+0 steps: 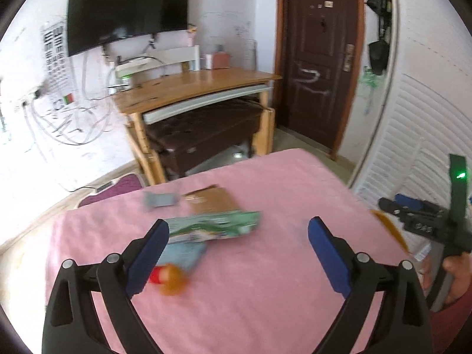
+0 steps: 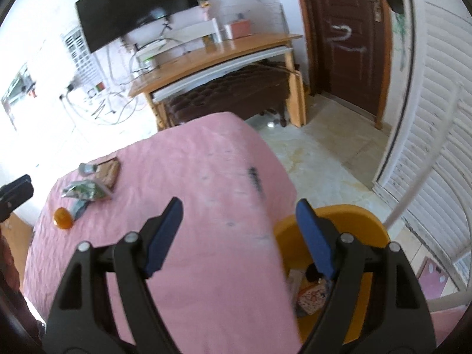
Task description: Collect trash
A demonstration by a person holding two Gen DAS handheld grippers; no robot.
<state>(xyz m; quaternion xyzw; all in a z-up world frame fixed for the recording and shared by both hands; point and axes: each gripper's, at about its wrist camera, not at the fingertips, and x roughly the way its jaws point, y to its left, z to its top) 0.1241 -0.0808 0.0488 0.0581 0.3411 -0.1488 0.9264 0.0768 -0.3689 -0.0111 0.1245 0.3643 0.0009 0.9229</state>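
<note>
Several pieces of trash lie on the pink bed cover (image 1: 265, 301). They are a green wrapper (image 1: 214, 227), a brown cardboard piece (image 1: 211, 199), a grey-blue packet (image 1: 160, 200), a light blue packet (image 1: 184, 252) and an orange bottle with a red part (image 1: 169, 278). My left gripper (image 1: 238, 223) hangs open above the bed just short of them, with nothing between its fingers. My right gripper (image 2: 239, 203) is open and empty over the bed's right edge. The yellow bin (image 2: 348, 218) stands beside that edge with wrappers (image 2: 312, 295) inside.
A wooden desk (image 1: 194, 84) with a dark bench (image 1: 203, 135) under it stands beyond the bed's foot, below a wall TV (image 1: 126, 11). To the right are a brown door (image 1: 320, 59), white louvred doors (image 2: 436, 118) and tiled floor (image 2: 318, 153). A hand (image 1: 455, 268) holds the right tool.
</note>
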